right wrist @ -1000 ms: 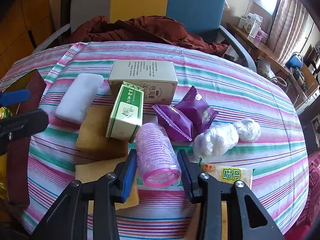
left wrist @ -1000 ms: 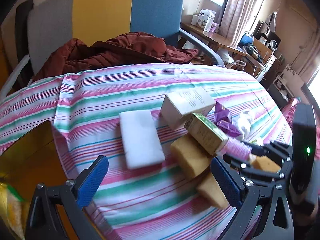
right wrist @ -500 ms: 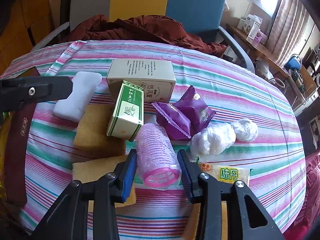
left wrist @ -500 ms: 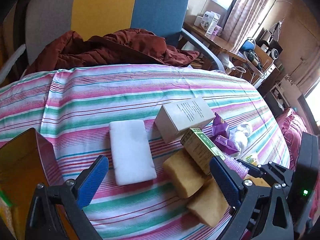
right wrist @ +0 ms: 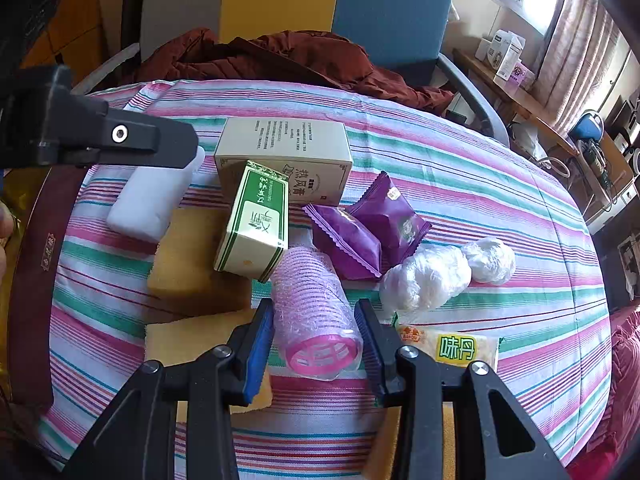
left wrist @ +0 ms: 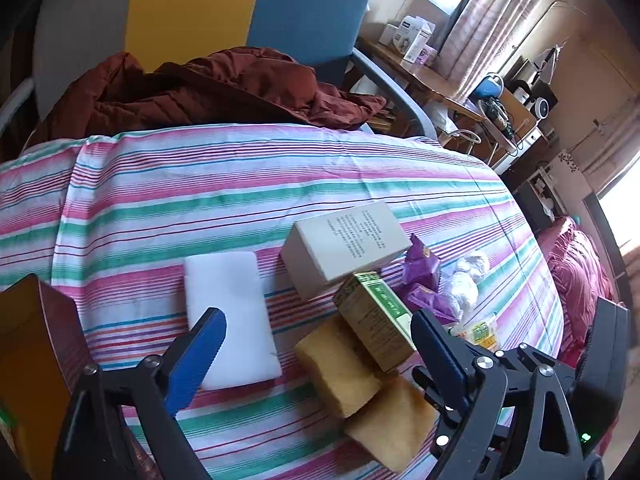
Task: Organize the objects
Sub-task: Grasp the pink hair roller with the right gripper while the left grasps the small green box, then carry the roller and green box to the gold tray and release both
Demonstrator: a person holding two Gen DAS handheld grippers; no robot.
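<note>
R gripper [right wrist: 314,344] clamps pink hair roller [right wrist: 312,308].
L gripper [left wrist: 316,356] closing, nothing gripped, above white sponge [left wrist: 228,312] & yellow sponge [left wrist: 340,368].

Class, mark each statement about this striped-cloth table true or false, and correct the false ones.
1. The right gripper grips a pink ribbed hair roller. True.
2. The green-and-white carton lies flat on the cloth. False: it rests tilted on a yellow sponge block and the roller.
3. The two purple snack packets sit right of the green carton in the right wrist view. True.
4. The left gripper holds the white foam block. False: its closing jaws hold nothing.
</note>
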